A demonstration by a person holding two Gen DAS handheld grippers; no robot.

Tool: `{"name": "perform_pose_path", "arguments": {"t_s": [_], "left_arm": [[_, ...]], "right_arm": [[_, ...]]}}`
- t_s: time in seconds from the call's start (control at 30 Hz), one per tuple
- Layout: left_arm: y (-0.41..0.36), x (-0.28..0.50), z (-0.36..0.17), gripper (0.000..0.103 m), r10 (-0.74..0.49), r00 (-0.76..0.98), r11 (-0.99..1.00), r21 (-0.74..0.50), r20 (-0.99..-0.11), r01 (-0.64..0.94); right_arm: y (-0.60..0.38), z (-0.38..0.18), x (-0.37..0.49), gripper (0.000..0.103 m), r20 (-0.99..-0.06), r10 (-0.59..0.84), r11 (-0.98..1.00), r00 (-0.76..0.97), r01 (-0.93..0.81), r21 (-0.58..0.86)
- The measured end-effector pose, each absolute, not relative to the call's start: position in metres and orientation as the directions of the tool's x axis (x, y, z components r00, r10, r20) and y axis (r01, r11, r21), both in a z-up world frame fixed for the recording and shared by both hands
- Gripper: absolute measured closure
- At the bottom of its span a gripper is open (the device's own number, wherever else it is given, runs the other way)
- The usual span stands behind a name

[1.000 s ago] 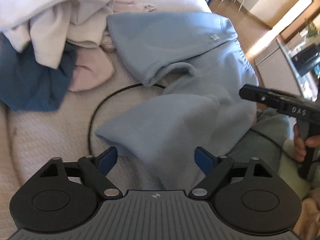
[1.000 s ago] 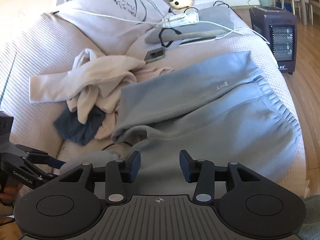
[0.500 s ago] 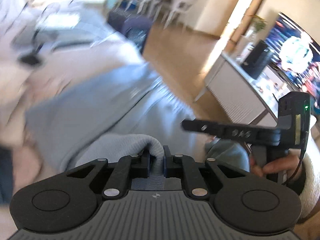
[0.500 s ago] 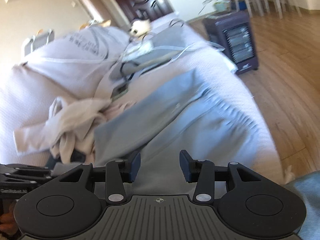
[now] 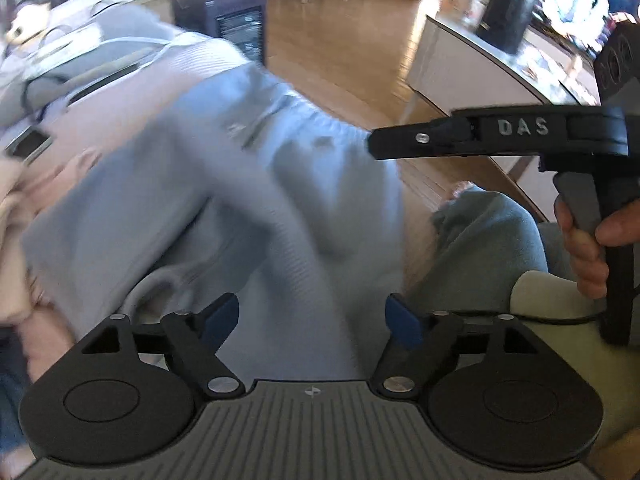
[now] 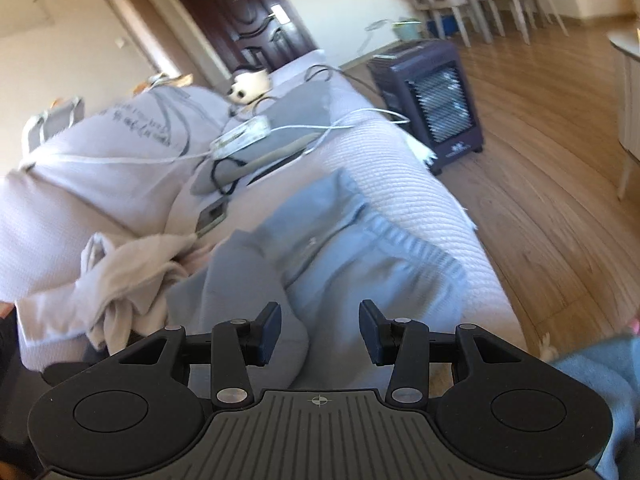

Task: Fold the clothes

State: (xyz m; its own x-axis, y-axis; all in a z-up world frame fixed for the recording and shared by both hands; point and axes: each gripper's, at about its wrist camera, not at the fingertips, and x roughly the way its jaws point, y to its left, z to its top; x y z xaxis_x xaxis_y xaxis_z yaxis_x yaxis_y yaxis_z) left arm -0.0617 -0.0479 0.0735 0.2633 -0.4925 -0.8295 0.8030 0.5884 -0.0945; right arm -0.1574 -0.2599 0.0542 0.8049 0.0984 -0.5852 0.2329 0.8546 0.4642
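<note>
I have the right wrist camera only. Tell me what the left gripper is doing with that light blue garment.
Observer: The left gripper has its jaws opening, already well apart. The light blue garment lies under them, and the pads do not press on it.
Operator: Say where my right gripper sits from that side.
Observer: In the left wrist view, the right gripper shows side-on at the right. Its tip is by the garment's gathered edge, but I cannot tell if it touches.
Operator: Report what holds it.
Observer: A hand wraps around its handle, low at the right edge.
</note>
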Motion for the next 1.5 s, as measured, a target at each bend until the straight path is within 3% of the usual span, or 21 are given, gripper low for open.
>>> {"name": "perform_pose_path", "arguments": {"t_s": [0.1, 0.23, 0.43, 0.53, 0.7, 0.77, 0.8, 0.83, 1.17, 1.33, 1.5], "left_arm": [[-0.032, -0.052, 0.067, 0.024, -0.498, 0.272, 0.635, -0.133, -0.824, 0.761], [-0.048, -0.054, 0.062, 0.032, -0.517, 0.249, 0.612, -0.151, -0.819, 0.776], [-0.059, -0.067, 0.06, 0.029, -0.505, 0.237, 0.556, -0.103, -0.83, 0.825], [-0.044, -0.061, 0.061, 0.027, -0.493, 0.249, 0.6, -0.117, -0.834, 0.792], [-0.009, -0.047, 0.065, 0.026, -0.46, 0.298, 0.686, -0.121, -0.837, 0.718], [0.002, -0.042, 0.064, 0.026, -0.441, 0.312, 0.709, -0.114, -0.842, 0.695], [0.005, -0.039, 0.062, 0.026, -0.429, 0.316, 0.72, -0.109, -0.846, 0.685], [0.006, -0.04, 0.062, 0.026, -0.434, 0.309, 0.716, -0.116, -0.846, 0.688], [0.008, -0.052, 0.069, 0.025, -0.474, 0.265, 0.659, -0.138, -0.84, 0.739], [0.024, -0.043, 0.087, 0.016, -0.473, 0.318, 0.691, -0.123, -0.821, 0.712], [0.01, -0.029, 0.076, 0.019, -0.437, 0.342, 0.678, -0.055, -0.832, 0.733]], "right_arm": [[-0.249, 0.057, -0.15, 0.06, -0.587, 0.128, 0.881, 0.8, 0.181, 0.438], [-0.234, 0.067, -0.127, 0.06, -0.599, 0.15, 0.915, 0.787, 0.119, 0.385], [-0.2, 0.072, -0.064, 0.059, -0.657, 0.249, 0.932, 0.712, 0.009, 0.363], [-0.185, 0.071, -0.036, 0.053, -0.693, 0.203, 0.959, 0.692, 0.0, 0.282], [-0.184, 0.06, -0.004, 0.052, -0.763, 0.075, 0.991, 0.642, 0.041, 0.131], [-0.193, 0.055, -0.007, 0.068, -0.763, 0.097, 0.987, 0.639, 0.034, 0.154], [-0.198, 0.055, -0.011, 0.082, -0.762, 0.097, 0.986, 0.64, 0.045, 0.163], [-0.205, 0.055, -0.017, 0.086, -0.759, 0.085, 0.984, 0.646, 0.064, 0.165], [-0.277, 0.056, -0.11, 0.088, -0.632, 0.088, 0.951, 0.77, 0.125, 0.284], [-0.302, 0.028, -0.132, 0.088, -0.706, 0.036, 0.913, 0.707, 0.265, 0.312], [-0.311, 0.021, -0.141, 0.088, -0.708, 0.037, 0.892, 0.705, 0.297, 0.341]]}}
